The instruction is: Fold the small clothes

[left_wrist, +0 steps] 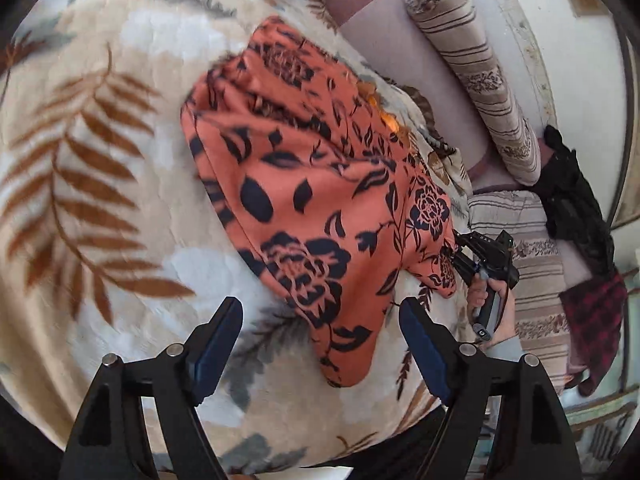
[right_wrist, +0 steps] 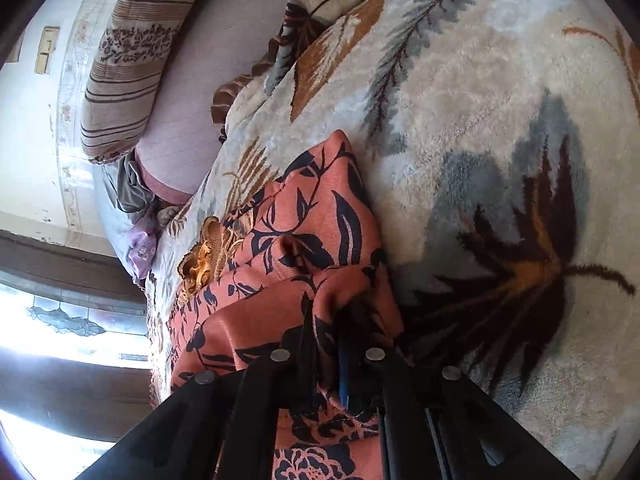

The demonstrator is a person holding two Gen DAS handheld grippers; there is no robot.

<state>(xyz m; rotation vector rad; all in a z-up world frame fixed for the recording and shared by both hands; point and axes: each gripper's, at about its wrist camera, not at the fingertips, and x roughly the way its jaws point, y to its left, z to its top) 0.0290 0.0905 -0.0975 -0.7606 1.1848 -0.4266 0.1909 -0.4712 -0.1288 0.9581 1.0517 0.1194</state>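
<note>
An orange garment with a black flower print [left_wrist: 312,184] lies partly folded on a cream leaf-patterned blanket [left_wrist: 100,160]. My left gripper [left_wrist: 320,312] hangs just above the garment's near end, jaws wide open, nothing between the pads. At the garment's right corner a hand holds my right gripper [left_wrist: 456,248], which is shut on the cloth. In the right wrist view the right gripper [right_wrist: 328,320] pinches a bunched fold of the orange garment [right_wrist: 304,232], which hides the fingertips; the blanket [right_wrist: 480,100] spreads to the right.
A striped bolster pillow [left_wrist: 472,80] lies along the wall beyond the blanket. Black cloth [left_wrist: 576,200] and a red plaid piece [left_wrist: 596,312] hang at the right. Grey and lilac clothes [right_wrist: 142,248] sit at the bed's far end near a bright window [right_wrist: 60,320].
</note>
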